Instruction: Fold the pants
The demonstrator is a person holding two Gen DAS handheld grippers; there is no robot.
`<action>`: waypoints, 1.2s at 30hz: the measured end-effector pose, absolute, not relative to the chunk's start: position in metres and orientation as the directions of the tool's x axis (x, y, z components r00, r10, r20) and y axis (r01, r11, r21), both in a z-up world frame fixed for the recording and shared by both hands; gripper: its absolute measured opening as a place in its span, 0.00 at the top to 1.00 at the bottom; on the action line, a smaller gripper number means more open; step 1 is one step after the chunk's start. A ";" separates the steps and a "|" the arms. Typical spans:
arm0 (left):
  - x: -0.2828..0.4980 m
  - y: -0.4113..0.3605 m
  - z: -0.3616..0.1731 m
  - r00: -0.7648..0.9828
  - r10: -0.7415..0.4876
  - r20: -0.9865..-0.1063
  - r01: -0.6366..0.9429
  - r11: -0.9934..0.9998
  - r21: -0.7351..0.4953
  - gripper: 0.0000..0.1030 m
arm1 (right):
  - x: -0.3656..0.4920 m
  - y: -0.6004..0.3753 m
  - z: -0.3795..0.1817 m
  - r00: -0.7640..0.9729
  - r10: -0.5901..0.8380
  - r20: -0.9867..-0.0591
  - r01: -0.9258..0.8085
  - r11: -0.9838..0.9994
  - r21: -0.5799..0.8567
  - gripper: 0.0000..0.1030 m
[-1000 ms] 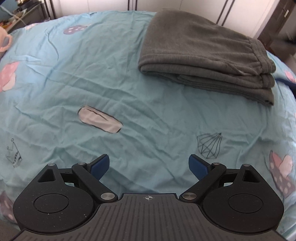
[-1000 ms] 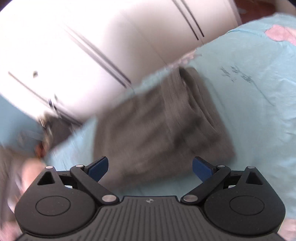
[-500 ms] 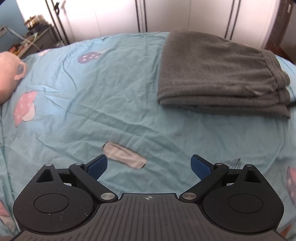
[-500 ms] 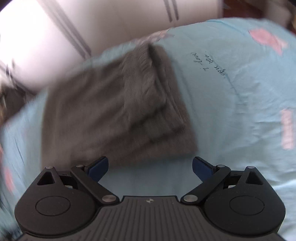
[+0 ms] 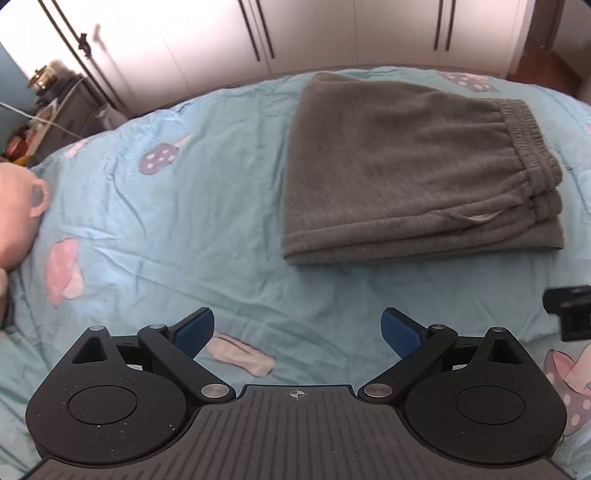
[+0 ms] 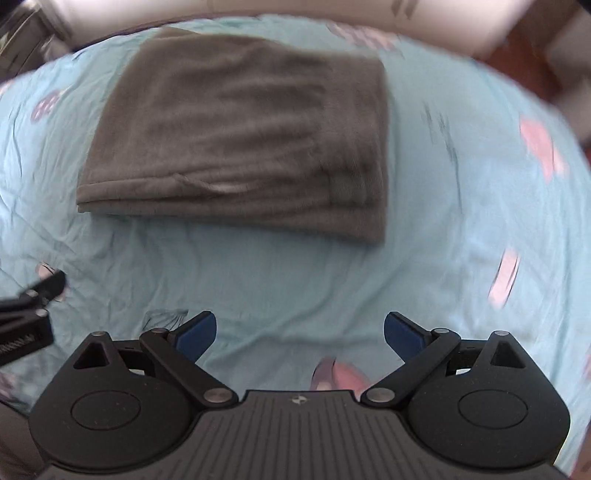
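While your left gripper (image 5: 297, 328) and right gripper (image 6: 300, 330) hover with jaws released and empty over the blue bedsheet (image 5: 184, 221), the grey pants (image 5: 413, 166) lie folded farther ahead, near the white wardrobe (image 5: 332, 29).

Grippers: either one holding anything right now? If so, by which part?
Nothing held. Left gripper and right gripper are open, clear of the folded pants.

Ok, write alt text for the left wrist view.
Grey pants lie folded into a neat stack on a light blue bedsheet printed with mushrooms, elastic waistband to the right. In the foreground the left gripper hangs above the sheet, its blue-tipped jaws wide apart and empty. White wardrobe doors stand behind.
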State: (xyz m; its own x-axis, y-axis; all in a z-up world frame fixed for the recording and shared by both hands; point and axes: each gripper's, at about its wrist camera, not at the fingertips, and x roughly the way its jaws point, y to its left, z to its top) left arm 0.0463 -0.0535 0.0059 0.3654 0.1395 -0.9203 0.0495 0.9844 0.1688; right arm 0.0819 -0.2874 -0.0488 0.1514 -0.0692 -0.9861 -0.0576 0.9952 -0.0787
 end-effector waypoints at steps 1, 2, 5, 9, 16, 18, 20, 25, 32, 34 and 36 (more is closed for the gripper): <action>0.049 -0.054 0.006 0.359 0.143 -0.922 0.049 0.984 0.171 0.03 | 0.083 -0.283 -0.050 0.174 -0.084 -0.981 -0.074 0.992 -0.098 0.05; 0.052 -0.055 0.004 0.347 0.150 -0.926 0.048 0.983 0.177 0.03 | 0.084 -0.281 -0.050 0.188 -0.085 -0.978 -0.068 0.993 -0.099 0.05; 0.061 -0.059 -0.002 0.305 0.166 -0.938 0.047 0.981 0.189 0.03 | 0.086 -0.291 -0.051 0.212 -0.010 -0.977 0.022 1.000 -0.006 0.05; 0.069 -0.062 -0.001 0.280 0.139 -0.950 0.045 0.986 0.158 0.03 | 0.083 -0.297 -0.048 0.170 -0.001 -0.985 0.087 0.996 0.014 0.05; 0.074 -0.076 -0.004 0.264 0.142 -0.954 0.072 0.983 0.166 0.03 | 0.082 -0.292 -0.033 0.223 -0.045 -0.974 0.060 0.998 -0.033 0.05; 0.075 -0.078 -0.005 0.256 0.136 -0.957 0.074 0.984 0.159 0.03 | 0.085 -0.295 -0.032 0.228 -0.037 -0.973 0.064 0.998 -0.023 0.05; 0.075 -0.080 -0.006 0.255 0.134 -0.958 0.074 0.985 0.158 0.03 | 0.087 -0.296 -0.031 0.238 -0.035 -0.971 0.063 0.998 -0.021 0.05; 0.077 -0.086 -0.007 0.256 0.138 -0.957 0.081 0.983 0.163 0.03 | 0.089 -0.299 -0.034 0.242 -0.036 -0.970 0.065 0.998 -0.021 0.05; 0.079 -0.087 -0.011 0.244 0.153 -0.958 0.082 0.981 0.178 0.03 | 0.088 -0.301 -0.038 0.242 -0.050 -0.969 0.069 0.997 -0.034 0.05; 0.079 -0.086 -0.012 0.238 0.150 -0.959 0.081 0.981 0.174 0.03 | 0.089 -0.302 -0.039 0.236 -0.048 -0.971 0.075 0.997 -0.031 0.05; 0.078 -0.086 -0.011 0.241 0.148 -0.959 0.081 0.982 0.172 0.03 | 0.089 -0.302 -0.040 0.233 -0.042 -0.971 0.078 0.997 -0.025 0.05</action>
